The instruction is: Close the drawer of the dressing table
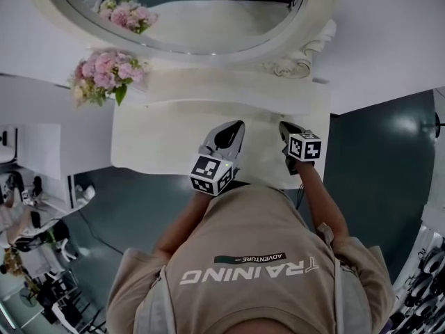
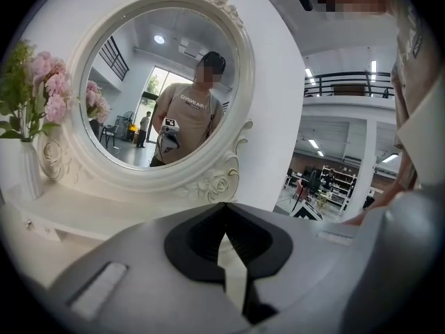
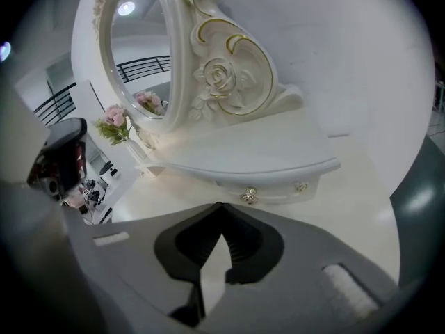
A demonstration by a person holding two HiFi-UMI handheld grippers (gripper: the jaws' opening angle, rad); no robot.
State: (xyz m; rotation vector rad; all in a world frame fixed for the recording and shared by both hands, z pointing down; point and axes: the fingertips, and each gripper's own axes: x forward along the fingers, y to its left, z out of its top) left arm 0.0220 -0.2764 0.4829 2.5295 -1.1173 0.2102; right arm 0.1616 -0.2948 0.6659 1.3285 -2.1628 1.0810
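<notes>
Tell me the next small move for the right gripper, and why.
Probably ease the right gripper forward until its shut tips meet the small drawer front, between its two knobs. The gripper is empty and hangs over the tabletop, apart from that drawer. How far the drawer stands out cannot be told from here.

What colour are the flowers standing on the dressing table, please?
Pink flowers with green leaves; they show best in the head view.
</notes>
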